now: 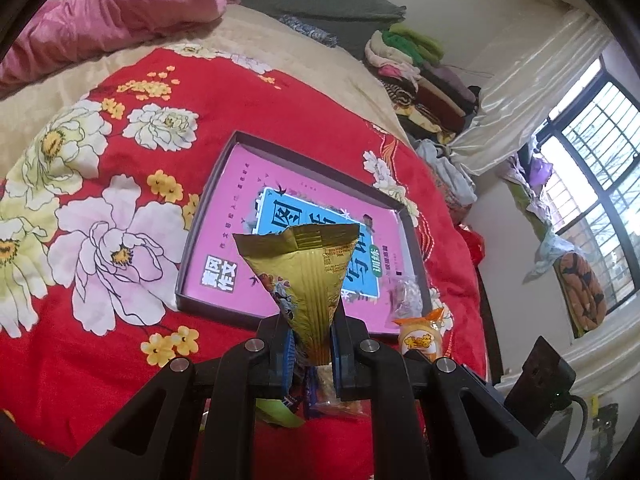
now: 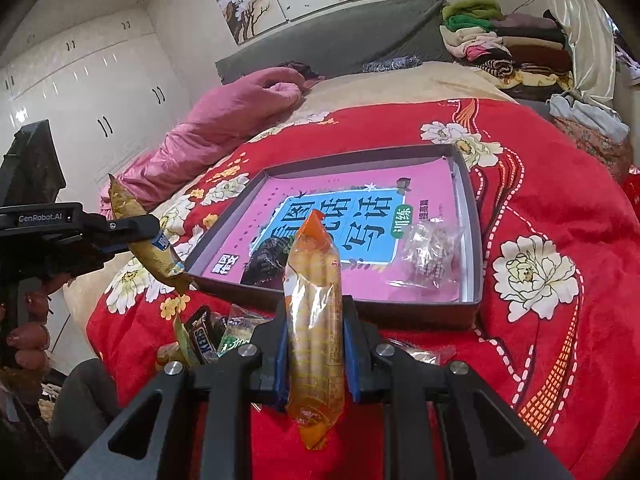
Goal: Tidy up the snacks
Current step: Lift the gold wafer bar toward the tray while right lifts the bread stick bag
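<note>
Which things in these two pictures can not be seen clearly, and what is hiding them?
- Snack pile, right wrist view: mostly hidden behind the right gripper; one wrapper's name is cut off.
- Snack pile, left wrist view: only scraps show under the left gripper.
- Clear packet in the box: contents too small and shiny to tell.
- Gold packet: print too blurred to read.
- Book cover: partly covered by the orange packet.

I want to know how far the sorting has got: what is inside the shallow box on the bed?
Inside the box lies a pink and blue book covering most of its floor, with one clear-wrapped snack on top near the right wall. Whatever is under the book is hidden.
</note>
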The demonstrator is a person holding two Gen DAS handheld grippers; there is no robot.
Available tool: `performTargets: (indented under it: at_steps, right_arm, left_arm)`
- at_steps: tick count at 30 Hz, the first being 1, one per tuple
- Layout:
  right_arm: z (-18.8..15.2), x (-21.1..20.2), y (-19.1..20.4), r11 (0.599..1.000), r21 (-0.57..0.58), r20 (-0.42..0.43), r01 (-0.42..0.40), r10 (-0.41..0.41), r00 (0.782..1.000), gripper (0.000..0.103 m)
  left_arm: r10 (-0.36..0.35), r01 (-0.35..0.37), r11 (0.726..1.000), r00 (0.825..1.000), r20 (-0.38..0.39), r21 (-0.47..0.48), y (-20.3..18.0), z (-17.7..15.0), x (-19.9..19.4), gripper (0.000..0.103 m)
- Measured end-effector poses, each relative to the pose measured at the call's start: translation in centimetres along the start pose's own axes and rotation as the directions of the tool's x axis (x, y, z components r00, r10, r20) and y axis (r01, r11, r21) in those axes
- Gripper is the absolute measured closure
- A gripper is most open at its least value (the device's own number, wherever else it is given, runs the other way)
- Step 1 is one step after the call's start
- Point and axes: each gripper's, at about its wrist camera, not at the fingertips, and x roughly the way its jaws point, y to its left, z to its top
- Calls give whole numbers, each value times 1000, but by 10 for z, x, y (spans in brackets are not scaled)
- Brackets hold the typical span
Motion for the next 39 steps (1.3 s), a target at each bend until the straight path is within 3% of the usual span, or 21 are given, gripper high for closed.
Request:
performTargets:
  at_steps: [18, 39]
  right_arm:
    - [8, -9, 3, 999, -32, 47, 11, -10, 999, 79]
    - [23, -25, -5, 999, -29, 116, 20, -17, 993, 80]
  left_arm:
    - [29, -30, 999, 999, 34, 22, -11, 5, -16, 89]
    - [15, -19, 999, 998, 65, 51, -27, 13, -24, 89]
